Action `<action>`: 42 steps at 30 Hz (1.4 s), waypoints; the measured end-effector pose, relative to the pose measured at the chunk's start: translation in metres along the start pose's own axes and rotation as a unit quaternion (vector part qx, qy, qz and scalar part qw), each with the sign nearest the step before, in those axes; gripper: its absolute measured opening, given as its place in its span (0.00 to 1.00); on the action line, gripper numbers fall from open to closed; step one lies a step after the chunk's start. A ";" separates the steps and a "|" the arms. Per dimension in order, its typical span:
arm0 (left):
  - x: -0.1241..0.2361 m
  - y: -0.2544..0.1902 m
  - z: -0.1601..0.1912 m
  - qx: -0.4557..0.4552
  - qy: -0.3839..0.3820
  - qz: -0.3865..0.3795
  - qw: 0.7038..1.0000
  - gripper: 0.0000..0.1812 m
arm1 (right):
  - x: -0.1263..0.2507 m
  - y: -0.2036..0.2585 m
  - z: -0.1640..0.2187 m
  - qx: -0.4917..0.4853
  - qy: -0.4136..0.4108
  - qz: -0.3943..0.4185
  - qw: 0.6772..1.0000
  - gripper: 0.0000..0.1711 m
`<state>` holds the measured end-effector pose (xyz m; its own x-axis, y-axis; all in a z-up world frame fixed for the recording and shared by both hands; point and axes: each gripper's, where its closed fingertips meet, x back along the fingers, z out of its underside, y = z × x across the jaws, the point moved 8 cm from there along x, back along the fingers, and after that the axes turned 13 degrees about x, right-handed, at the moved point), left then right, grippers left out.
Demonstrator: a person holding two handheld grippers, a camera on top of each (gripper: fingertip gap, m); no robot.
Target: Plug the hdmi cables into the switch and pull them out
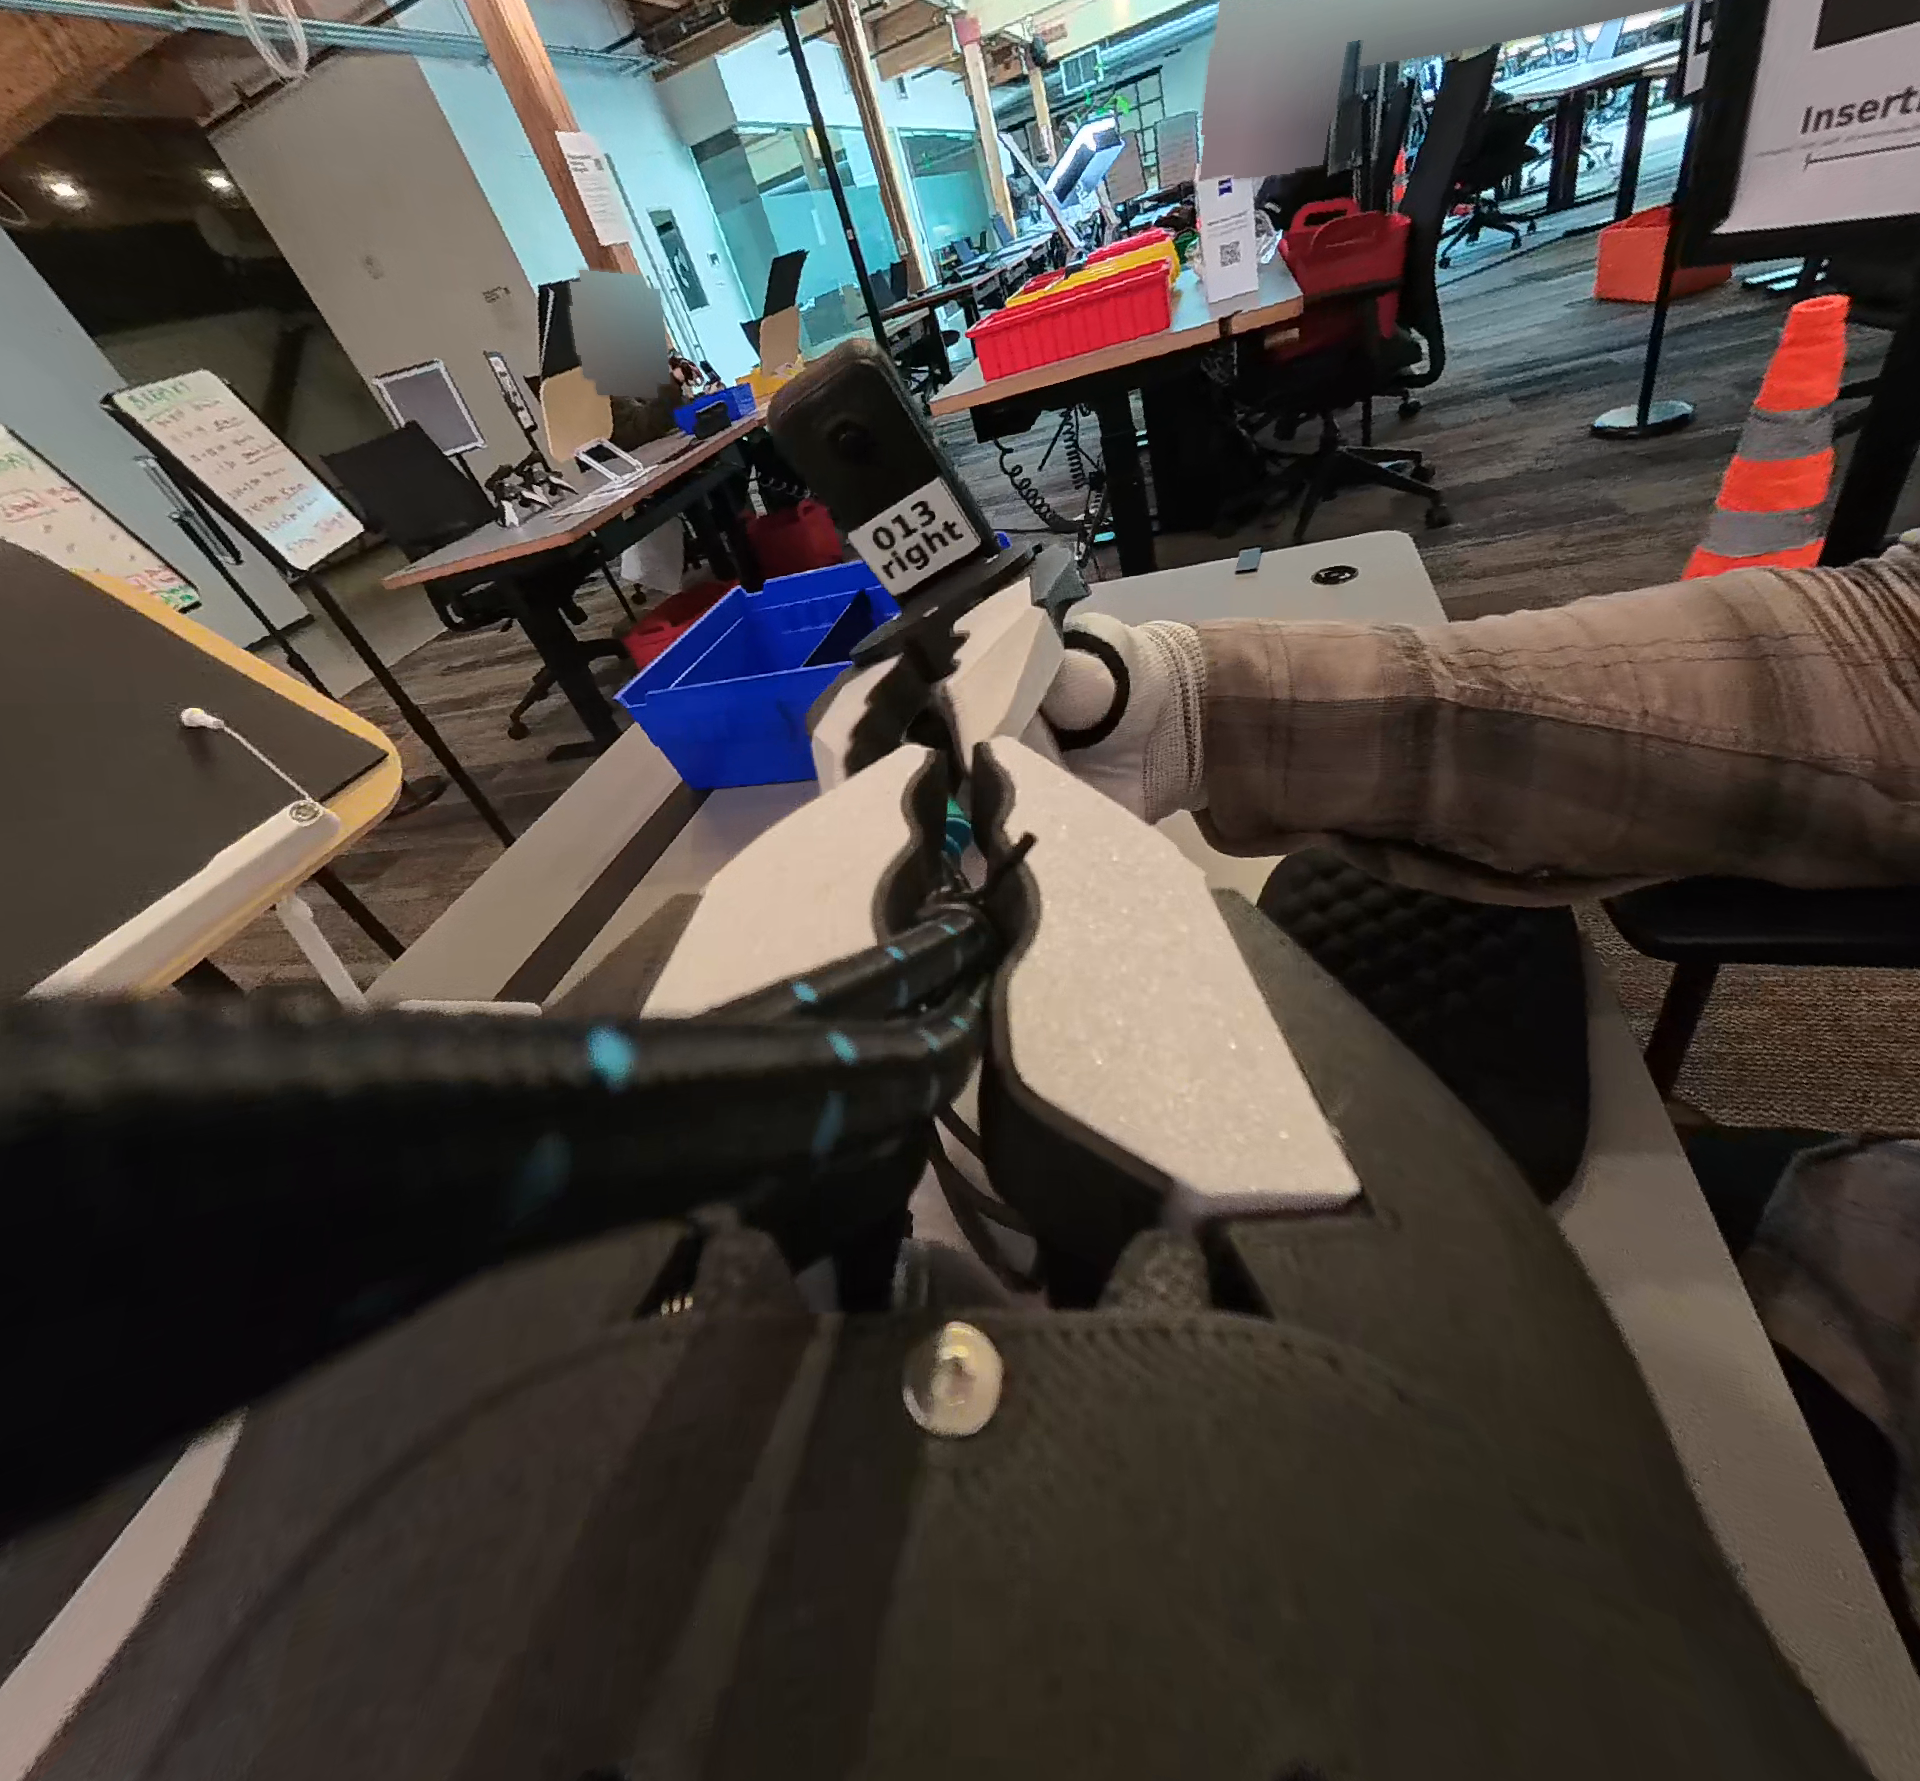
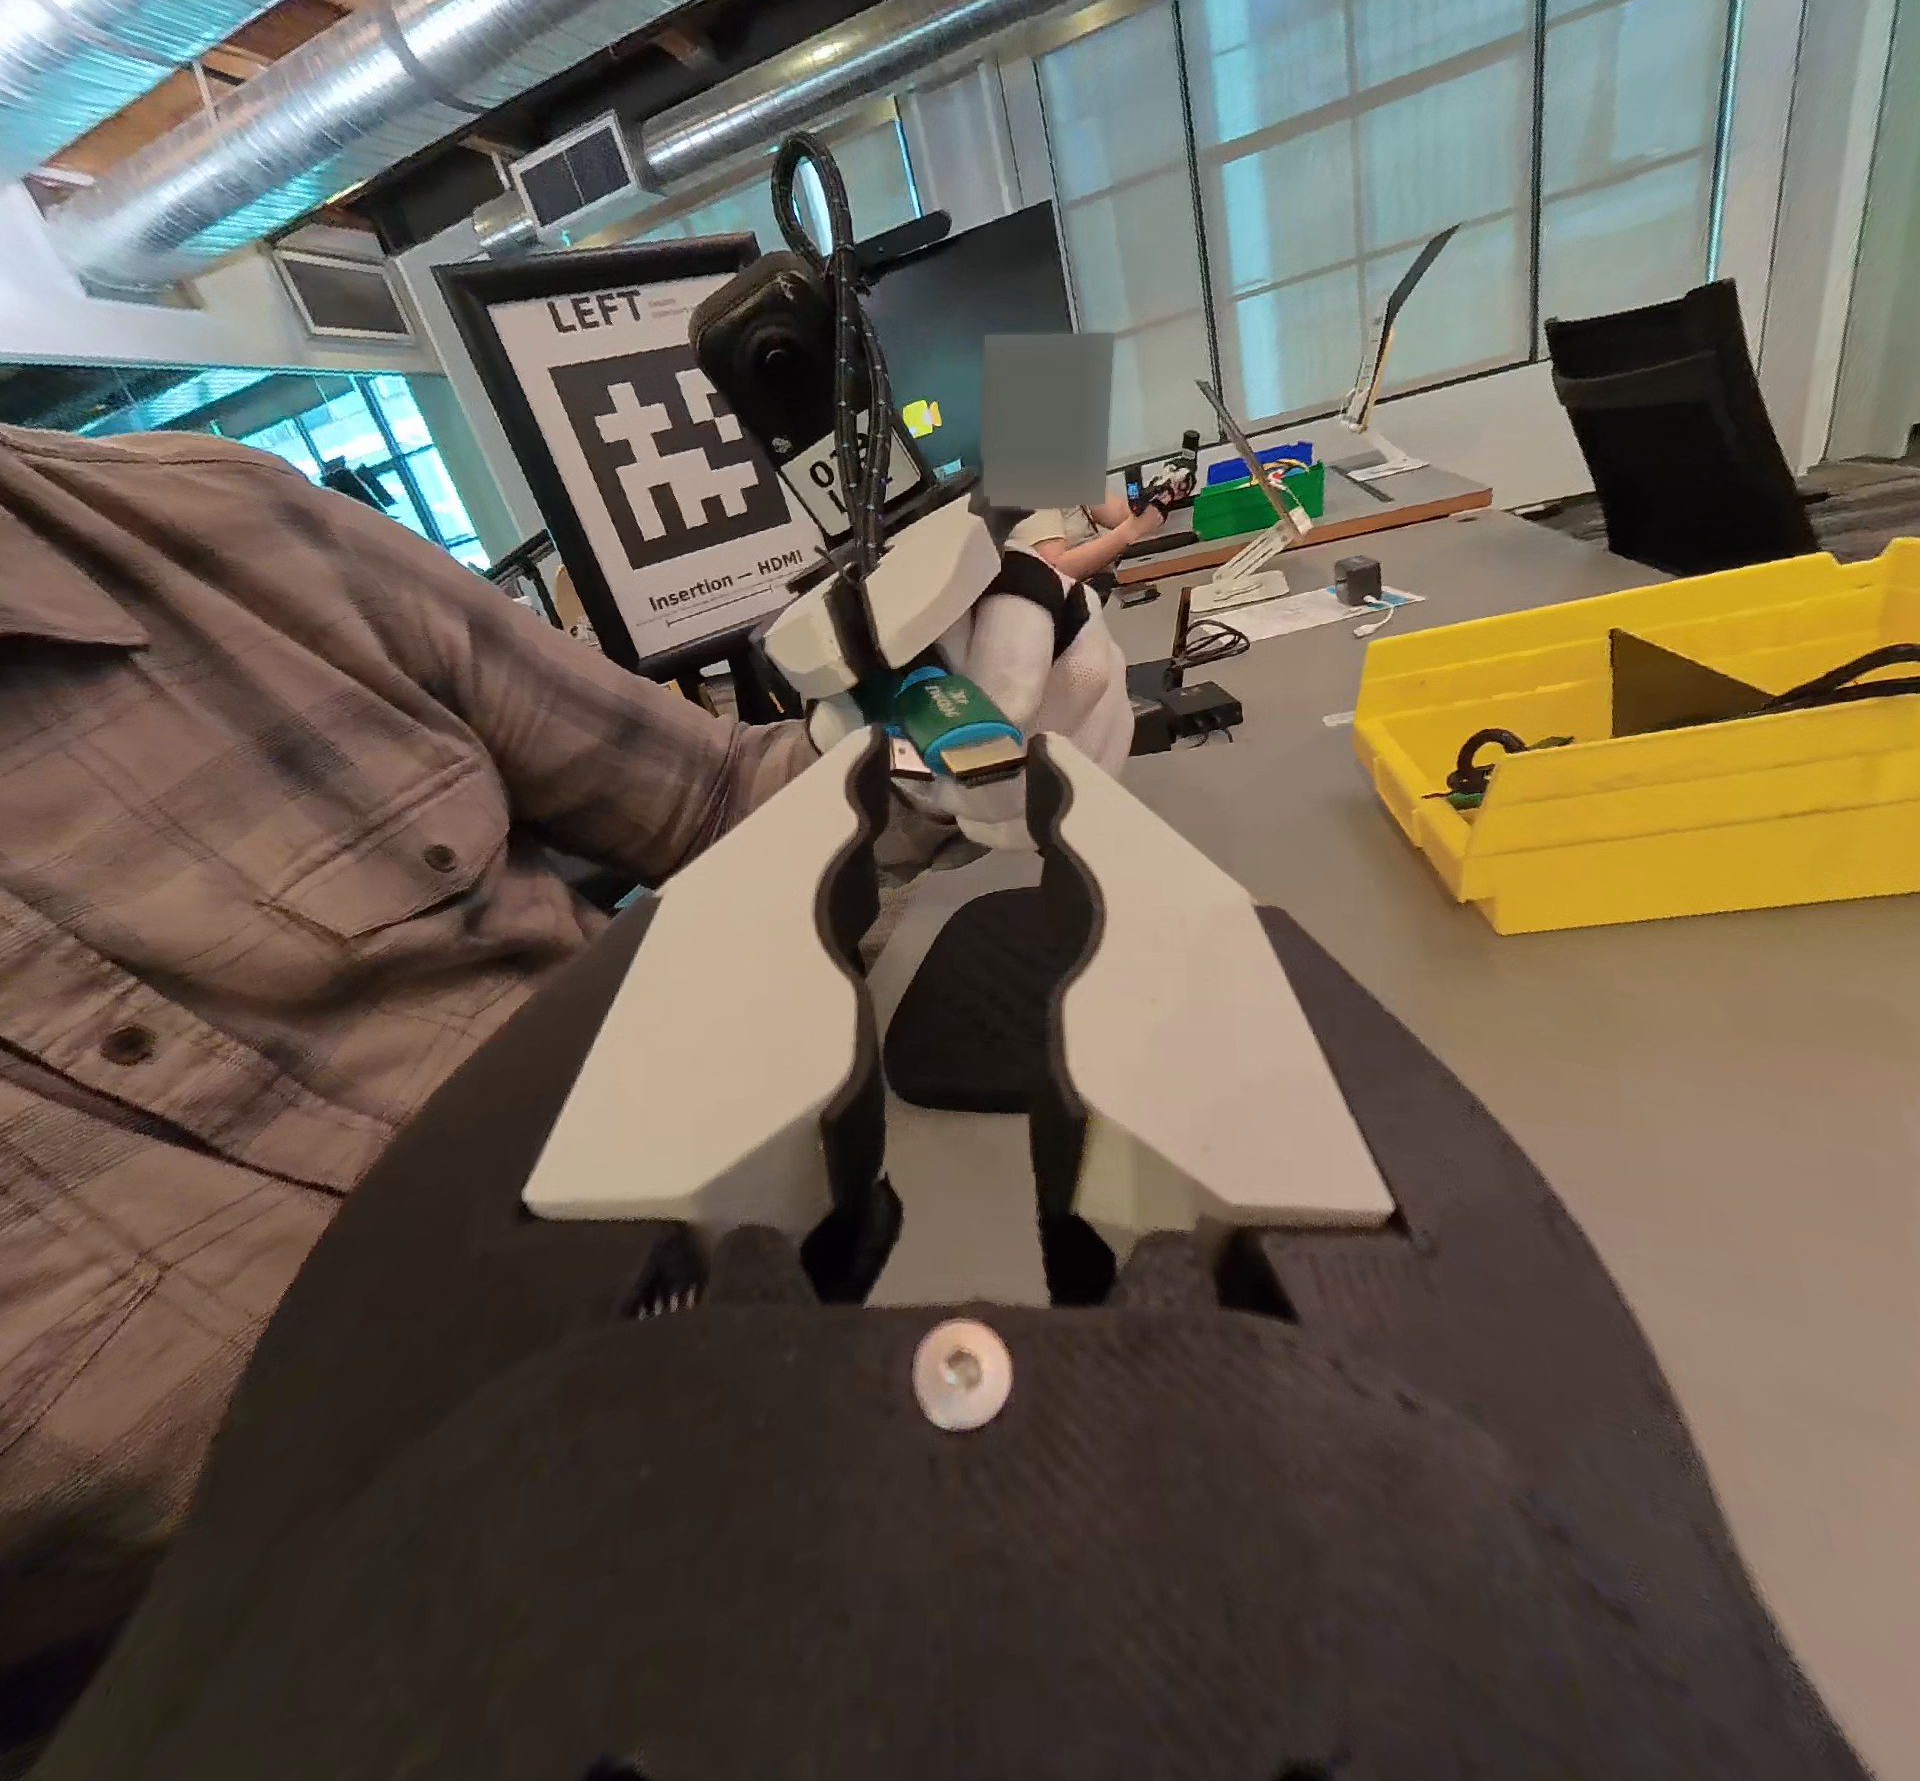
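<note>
My left gripper (image 1: 961, 773) is shut on a black braided HDMI cable (image 1: 623, 1056) just behind its teal plug (image 1: 954, 832), held up above the table. In the right wrist view the left gripper (image 2: 857, 635) points the teal plug (image 2: 940, 708) toward me, and the cable (image 2: 868, 401) loops up over its camera. My right gripper (image 2: 961, 757) is open, its fingertips on either side of the plug's metal end. It faces the left gripper tip to tip (image 1: 925, 692). A small black box (image 2: 1195, 708) with cables, perhaps the switch, sits on the table behind.
A yellow bin (image 2: 1558, 796) with cables stands on the grey table (image 2: 1507, 1160) at right. A blue bin (image 1: 727, 692) sits at the table's far end. A black mesh pad (image 1: 1434, 1004) lies below the grippers. A person's plaid sleeve (image 1: 1558, 713) and white gloves hold both grippers. Only a small space, under 4 cm, lies between the two pairs of fingers.
</note>
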<state>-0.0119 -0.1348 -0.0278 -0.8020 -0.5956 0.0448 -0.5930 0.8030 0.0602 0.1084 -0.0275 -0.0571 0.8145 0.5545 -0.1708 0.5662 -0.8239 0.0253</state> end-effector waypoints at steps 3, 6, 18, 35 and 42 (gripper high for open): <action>0.001 -0.001 0.000 0.003 -0.008 0.008 1.000 0.02 | -0.004 0.001 0.001 -0.001 0.001 -0.008 1.000 0.12; 0.001 -0.002 -0.001 -0.001 -0.011 0.010 1.000 0.02 | -0.005 0.002 0.003 -0.008 0.001 -0.020 1.000 0.11; 0.003 -0.004 -0.005 -0.008 -0.013 0.012 1.000 0.03 | -0.010 0.003 0.000 -0.008 -0.036 -0.035 0.999 0.11; -0.005 0.002 -0.004 0.037 0.026 -0.048 0.998 0.14 | -0.006 0.008 -0.009 0.069 -0.014 0.001 0.998 0.10; -0.005 0.004 -0.005 0.081 0.028 -0.036 0.996 0.12 | -0.007 0.008 -0.011 0.088 -0.018 0.012 0.996 0.10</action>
<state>-0.0098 -0.1287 -0.0226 -0.7549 -0.6478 0.1023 -0.6557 0.7489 -0.0960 0.1089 -0.0371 -0.0451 0.8203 0.5333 -0.2067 0.5138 -0.8459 -0.1434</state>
